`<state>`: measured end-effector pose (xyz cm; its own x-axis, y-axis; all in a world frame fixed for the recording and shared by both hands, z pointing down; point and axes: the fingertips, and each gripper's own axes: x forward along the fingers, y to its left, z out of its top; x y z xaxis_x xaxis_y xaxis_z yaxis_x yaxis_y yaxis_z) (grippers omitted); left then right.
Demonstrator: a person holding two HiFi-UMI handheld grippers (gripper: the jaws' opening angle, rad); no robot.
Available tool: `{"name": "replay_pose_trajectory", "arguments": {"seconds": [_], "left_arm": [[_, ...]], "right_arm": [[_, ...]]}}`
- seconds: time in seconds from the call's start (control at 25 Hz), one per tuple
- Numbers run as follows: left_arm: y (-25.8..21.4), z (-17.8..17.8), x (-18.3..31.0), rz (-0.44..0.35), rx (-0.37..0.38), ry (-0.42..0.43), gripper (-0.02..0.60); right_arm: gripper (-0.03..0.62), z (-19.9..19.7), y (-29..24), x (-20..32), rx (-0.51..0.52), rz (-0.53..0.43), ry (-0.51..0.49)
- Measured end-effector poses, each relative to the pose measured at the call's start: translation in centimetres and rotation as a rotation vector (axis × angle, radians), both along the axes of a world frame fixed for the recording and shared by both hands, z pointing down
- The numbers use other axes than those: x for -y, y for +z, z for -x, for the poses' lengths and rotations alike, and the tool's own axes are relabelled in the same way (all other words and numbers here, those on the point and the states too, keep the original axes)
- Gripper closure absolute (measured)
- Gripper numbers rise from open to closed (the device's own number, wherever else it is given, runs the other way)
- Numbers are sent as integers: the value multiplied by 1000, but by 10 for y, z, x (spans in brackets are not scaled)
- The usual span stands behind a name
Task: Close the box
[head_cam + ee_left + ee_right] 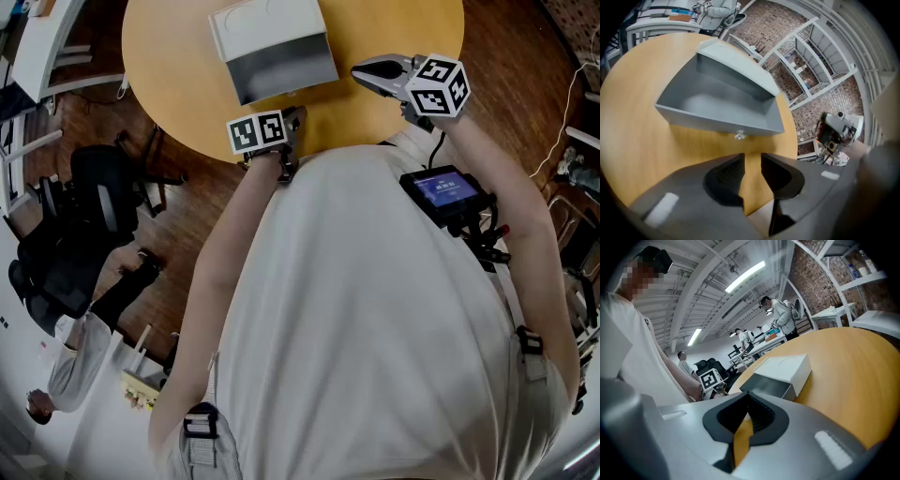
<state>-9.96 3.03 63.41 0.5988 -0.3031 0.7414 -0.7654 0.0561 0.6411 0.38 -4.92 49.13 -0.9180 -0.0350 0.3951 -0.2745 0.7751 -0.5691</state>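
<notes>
A white box (267,26) lies on the round wooden table (169,66), with its grey drawer (281,70) pulled out toward me. In the left gripper view the drawer (717,101) is empty, and a small clear knob (739,135) sits on its front wall. My left gripper (752,161) is open a short way in front of that knob with nothing between its jaws; it hangs at the table's near edge (291,120). My right gripper (361,70) hovers right of the drawer. Its jaws (749,399) look shut and empty, with the box (785,369) beyond them.
A black office chair (94,187) stands on the wood floor left of the table, and a person (75,366) sits at the lower left. A screen device (445,190) hangs on my chest. White shelves (811,56) line the brick wall beyond the table.
</notes>
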Motion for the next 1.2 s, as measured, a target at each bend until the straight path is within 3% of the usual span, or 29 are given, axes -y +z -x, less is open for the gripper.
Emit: {"name": "replay_pose_trajectory", "arguments": {"seconds": [0.32, 0.4, 0.56, 0.72, 1.2], "left_arm": [[20, 15, 33, 48, 61, -59, 435], [23, 21, 33, 65, 88, -81, 510], [23, 24, 32, 76, 106, -72, 511], [17, 22, 38, 49, 113, -89, 512], [10, 42, 129, -23, 120, -166, 512]], "right_arm": [[592, -13, 7, 9, -10, 16, 46], [592, -15, 8, 10, -10, 22, 57], [592, -19, 9, 13, -6, 28, 77], [592, -23, 12, 13, 1, 37, 95], [592, -37, 23, 11, -14, 64, 143]]}}
